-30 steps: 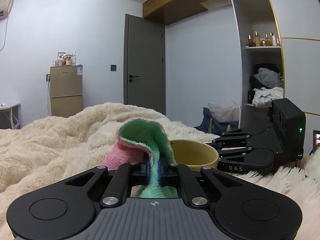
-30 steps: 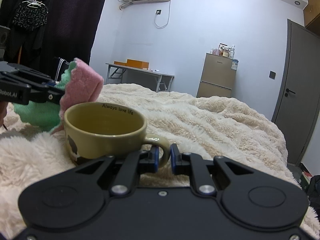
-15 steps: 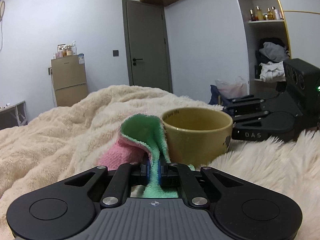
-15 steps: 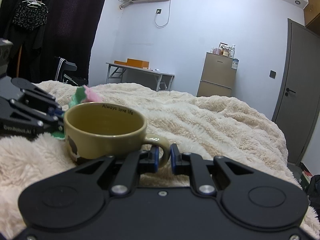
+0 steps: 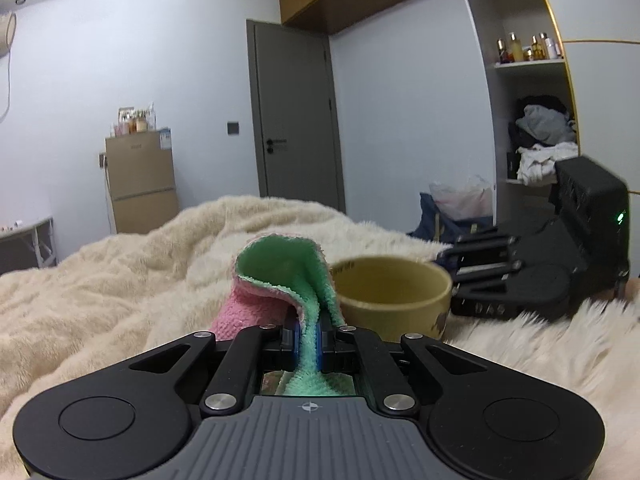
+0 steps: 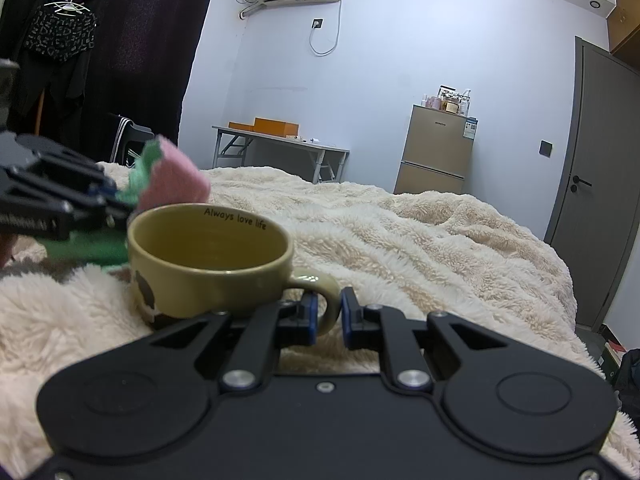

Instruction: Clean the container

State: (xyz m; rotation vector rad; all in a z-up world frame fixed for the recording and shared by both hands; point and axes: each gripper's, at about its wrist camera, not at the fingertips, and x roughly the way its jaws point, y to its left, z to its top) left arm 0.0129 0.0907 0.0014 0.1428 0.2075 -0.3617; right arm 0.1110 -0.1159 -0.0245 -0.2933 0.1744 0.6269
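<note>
Inside the far rim of the mug (image 6: pixel 210 258) we read "Always love life" in dark letters, and a dark patch marks its outer wall low on the left; we see no liquid in it, only the bare yellow-brown inner wall. The mug stands upright on the fluffy cream blanket (image 6: pixel 420 240) that covers the bed, near the edge closest to us. Our right gripper (image 6: pixel 329 316) is clamped on the mug's handle, its blue pads pressing the loop from both sides. Our left gripper (image 5: pixel 308 338) is closed tight on a cloth (image 5: pixel 280 280), green on one face and pink on the other, which folds up and over in front of the pads. From the right wrist view the cloth sits just beside the mug's left rim, slightly above it; whether it touches we cannot tell. On the right gripper's side, seen from the left wrist, we make out the letters "DAS". Beyond the bed, a small fridge (image 6: pixel 438 150) carries bottles and jars on top, and a blue sticker we cannot read.
</note>
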